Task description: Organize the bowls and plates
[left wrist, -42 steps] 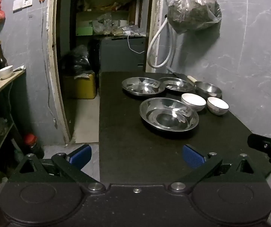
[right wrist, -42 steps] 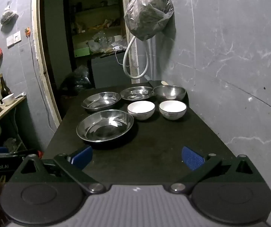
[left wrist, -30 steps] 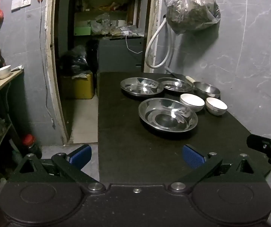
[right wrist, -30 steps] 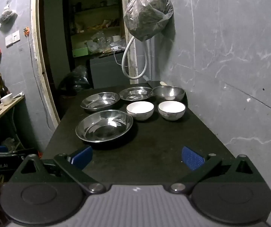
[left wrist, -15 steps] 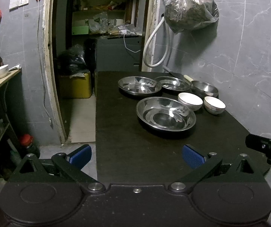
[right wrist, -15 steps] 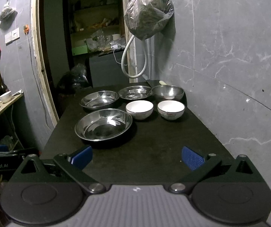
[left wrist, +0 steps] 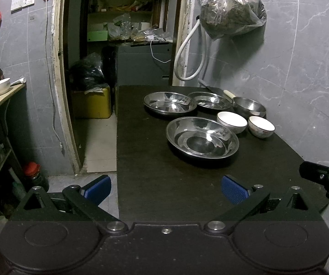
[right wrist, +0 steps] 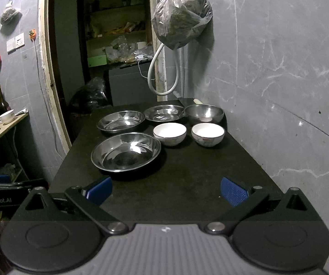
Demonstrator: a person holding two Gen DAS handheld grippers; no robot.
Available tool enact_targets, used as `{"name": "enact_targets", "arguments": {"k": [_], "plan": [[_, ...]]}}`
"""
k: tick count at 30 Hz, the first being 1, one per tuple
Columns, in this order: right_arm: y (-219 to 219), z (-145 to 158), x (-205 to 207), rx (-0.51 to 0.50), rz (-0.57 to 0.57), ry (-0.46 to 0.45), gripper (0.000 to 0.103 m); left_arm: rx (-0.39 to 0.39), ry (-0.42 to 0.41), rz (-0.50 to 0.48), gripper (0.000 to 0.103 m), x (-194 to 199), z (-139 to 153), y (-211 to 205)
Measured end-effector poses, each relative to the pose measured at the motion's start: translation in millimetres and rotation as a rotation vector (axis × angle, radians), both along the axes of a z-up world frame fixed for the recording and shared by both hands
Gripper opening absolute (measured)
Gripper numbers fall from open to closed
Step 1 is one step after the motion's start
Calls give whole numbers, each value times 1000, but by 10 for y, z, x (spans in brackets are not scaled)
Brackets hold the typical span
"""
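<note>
Both tools, left (left wrist: 166, 189) and right (right wrist: 166, 189), spread wide, empty, hovering at near edge of dark tabletop (right wrist: 187, 178). Large steel plate (right wrist: 125, 151) nearest; two white bowls (right wrist: 169, 133) beside it; two steel plates (right wrist: 121, 120) and steel bowl (right wrist: 204, 112) behind. Bagged bundle (right wrist: 181, 16) hangs on wall above.

Dim grey marbled walls (right wrist: 279, 73), dark table (right wrist: 187, 178), open doorway (left wrist: 123, 45) to cluttered shelves.

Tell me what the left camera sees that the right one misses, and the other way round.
Only the left view shows the red-capped jar on the floor and the yellow box. Only the right shows a small bag high on the left wall. Both show the table, three steel plates, a steel bowl, two white bowls and the hanging bag.
</note>
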State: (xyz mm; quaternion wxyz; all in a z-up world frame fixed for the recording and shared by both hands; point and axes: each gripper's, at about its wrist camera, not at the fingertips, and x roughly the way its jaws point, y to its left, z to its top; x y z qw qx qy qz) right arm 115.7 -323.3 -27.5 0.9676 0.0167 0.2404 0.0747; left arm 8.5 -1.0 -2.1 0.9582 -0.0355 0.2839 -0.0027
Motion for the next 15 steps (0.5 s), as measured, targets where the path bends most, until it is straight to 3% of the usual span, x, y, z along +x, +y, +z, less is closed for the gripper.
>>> {"name": "enact_targets", "arguments": {"k": [15], "plan": [[-1,-1,-7,0,-2,-4,103,-2,4,1,102,6,-1,-1]]}}
